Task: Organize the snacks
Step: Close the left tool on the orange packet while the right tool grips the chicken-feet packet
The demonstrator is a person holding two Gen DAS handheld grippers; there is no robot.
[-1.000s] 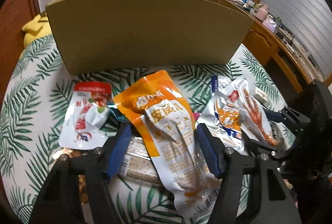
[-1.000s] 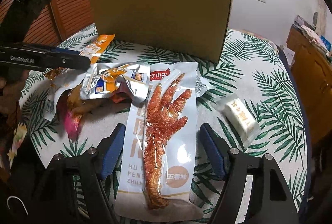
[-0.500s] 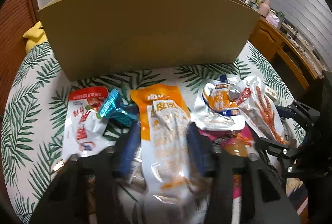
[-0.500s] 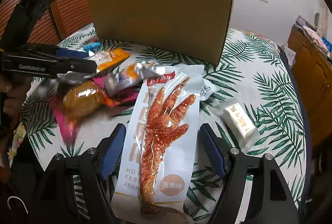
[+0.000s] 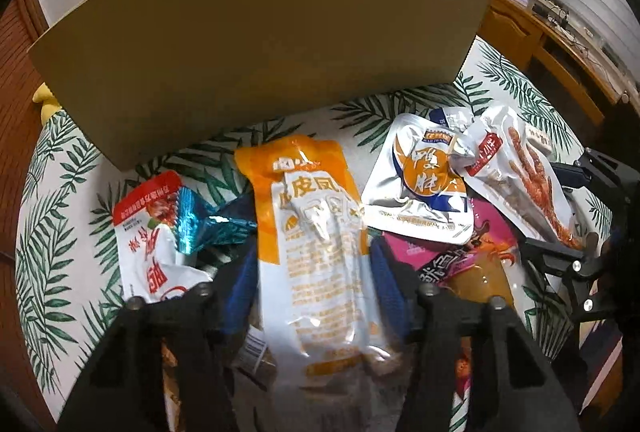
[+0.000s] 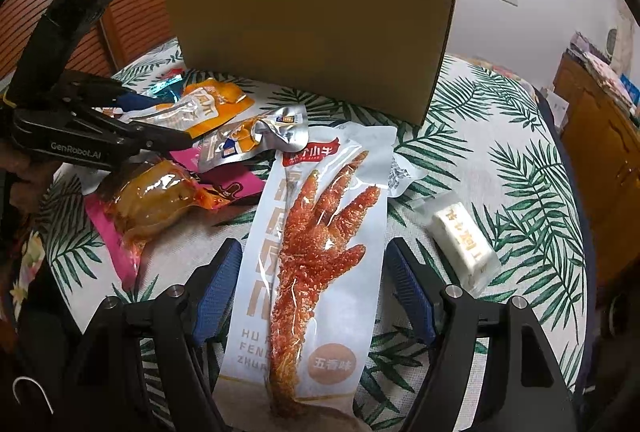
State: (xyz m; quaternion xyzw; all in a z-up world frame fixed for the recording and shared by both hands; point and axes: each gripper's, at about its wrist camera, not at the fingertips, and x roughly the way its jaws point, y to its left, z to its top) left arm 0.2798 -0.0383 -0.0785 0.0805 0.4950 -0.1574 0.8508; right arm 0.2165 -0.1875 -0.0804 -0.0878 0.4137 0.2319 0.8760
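A cardboard box (image 5: 260,44) stands at the back of the leaf-print table. My left gripper (image 5: 316,264) has its blue fingers against both sides of an orange and white snack pouch (image 5: 316,216), whose top end lies on the table; whether the fingers squeeze it I cannot tell. It also shows in the right wrist view (image 6: 208,108). My right gripper (image 6: 314,292) is open, its fingers on either side of a white chicken-foot packet (image 6: 320,232) lying flat on the table.
A red and white packet (image 5: 148,232) and a blue foil wrapper (image 5: 204,224) lie at the left. A silver pouch (image 5: 420,184), a pink packet (image 6: 236,188) and an amber packet (image 6: 152,200) lie between the grippers. A small white bar (image 6: 464,236) lies at the right.
My left gripper has moved toward the box and its fingers have narrowed on the orange pouch. The silver pouch and the amber packet have shifted. The right gripper has barely moved.
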